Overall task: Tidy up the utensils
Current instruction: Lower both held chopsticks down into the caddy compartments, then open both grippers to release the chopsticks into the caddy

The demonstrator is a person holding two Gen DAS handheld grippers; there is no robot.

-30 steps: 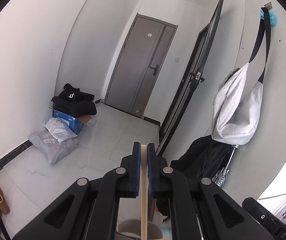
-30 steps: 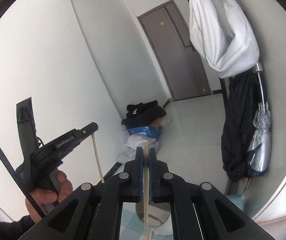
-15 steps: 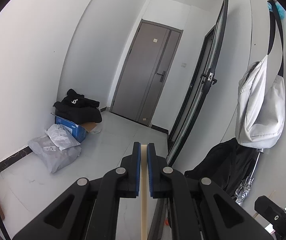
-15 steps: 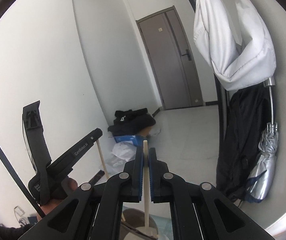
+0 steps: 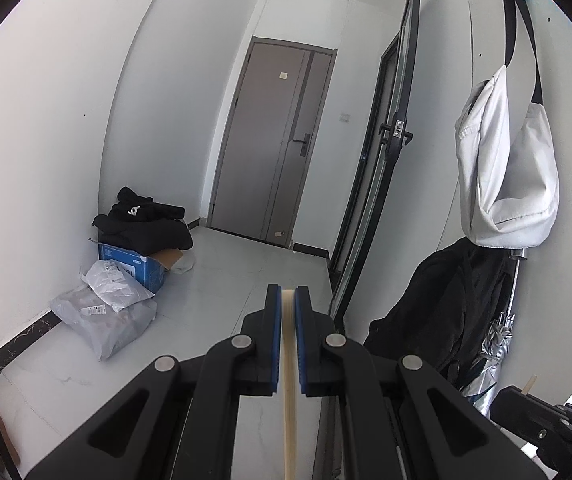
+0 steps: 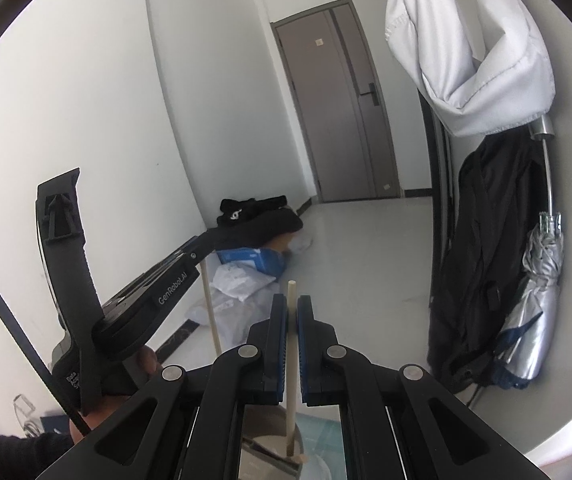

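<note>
My left gripper [image 5: 288, 300] is shut on a pale wooden utensil handle [image 5: 289, 400] that hangs down between its blue pads. It also shows in the right wrist view [image 6: 189, 256], held high at the left with its wooden handle [image 6: 210, 304] hanging below. My right gripper [image 6: 292, 312] is shut on a second wooden handle [image 6: 291, 360], whose lower end stands in a grey holder [image 6: 273, 452] at the bottom edge. The right gripper's body [image 5: 542, 428] shows low right in the left wrist view.
Both cameras look along a hallway toward a grey door [image 5: 277, 140]. A black garment on a blue box [image 5: 133, 264] and plastic bags [image 5: 105, 312] lie by the left wall. A white bag [image 5: 506, 172], black coat [image 5: 446, 312] and folded umbrella [image 6: 538, 304] hang at right.
Both grippers have risen and tilted up, each still shut on its wooden handle. The holder below has dropped out of the left wrist view.
</note>
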